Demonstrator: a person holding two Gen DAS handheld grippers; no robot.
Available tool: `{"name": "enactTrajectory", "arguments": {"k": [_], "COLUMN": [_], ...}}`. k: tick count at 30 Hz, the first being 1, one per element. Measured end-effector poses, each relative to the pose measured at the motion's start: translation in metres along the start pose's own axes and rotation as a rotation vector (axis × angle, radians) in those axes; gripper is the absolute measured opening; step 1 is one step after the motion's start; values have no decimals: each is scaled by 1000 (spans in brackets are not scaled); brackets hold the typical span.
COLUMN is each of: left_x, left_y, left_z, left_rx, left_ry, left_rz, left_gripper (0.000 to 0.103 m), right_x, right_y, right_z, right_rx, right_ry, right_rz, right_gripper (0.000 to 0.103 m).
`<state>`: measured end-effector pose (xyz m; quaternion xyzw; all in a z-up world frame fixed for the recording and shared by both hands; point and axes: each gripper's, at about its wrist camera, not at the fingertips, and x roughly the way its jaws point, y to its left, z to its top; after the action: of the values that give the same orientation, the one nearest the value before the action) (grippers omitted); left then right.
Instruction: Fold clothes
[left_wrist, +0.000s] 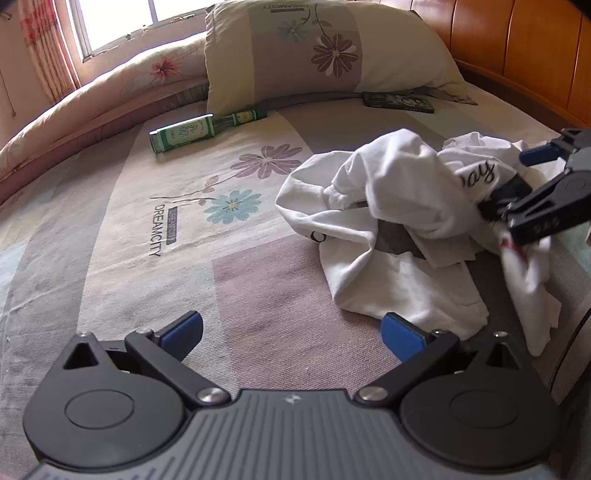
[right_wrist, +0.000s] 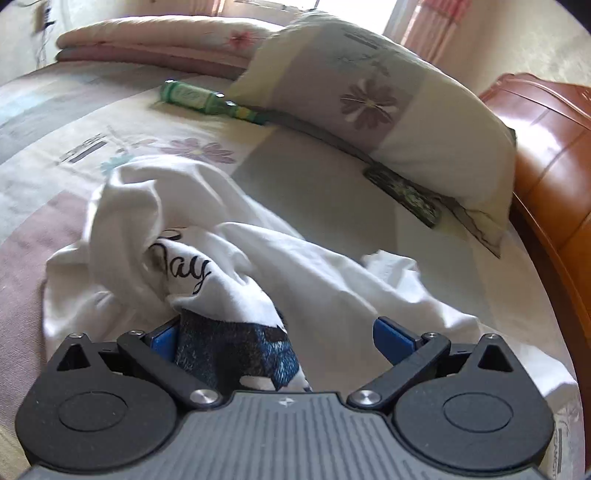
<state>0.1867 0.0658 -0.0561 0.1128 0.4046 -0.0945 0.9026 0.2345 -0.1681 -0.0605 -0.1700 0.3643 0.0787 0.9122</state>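
Note:
A crumpled white T-shirt with black script lettering lies on the bed sheet, right of centre. My left gripper is open just above the sheet, its right finger close to the shirt's near hem, holding nothing. My right gripper reaches into the shirt from the right. In the right wrist view the right gripper stands open, and a dark printed part of the T-shirt is bunched between its jaws against the left finger.
A green glass bottle lies on the sheet in front of a floral pillow. A dark flat object rests at the pillow's foot. A folded quilt lines the far side. A wooden headboard stands at the right.

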Motion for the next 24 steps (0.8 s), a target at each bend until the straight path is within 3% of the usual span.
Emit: {"name": "enactTrajectory", "arguments": {"k": [4,7,14,17,24], "left_x": [17,31,71,85,81], "left_y": [-15,-24,-30,-18,40], "left_z": [10,17,29,31,34], "left_rx": [14,14,4,-43,-78], "left_ry": [-10,-24,-51,-54,-28], "left_rz": [-40,-44,26,79,264], "left_gripper": [102,102,102,102,103], "right_x": [6,-6,-50,-63,-76], "right_y": [-41,-46,-24,-24,-35], "right_z": [-1,-5,-19,-21,-27], "right_rx": [113,143,99,130,189], "right_ry": [37,24,-86,-113,-137], "right_rz": [-82,-56,42,70,30], "right_gripper": [103,103,103,103,103]}}
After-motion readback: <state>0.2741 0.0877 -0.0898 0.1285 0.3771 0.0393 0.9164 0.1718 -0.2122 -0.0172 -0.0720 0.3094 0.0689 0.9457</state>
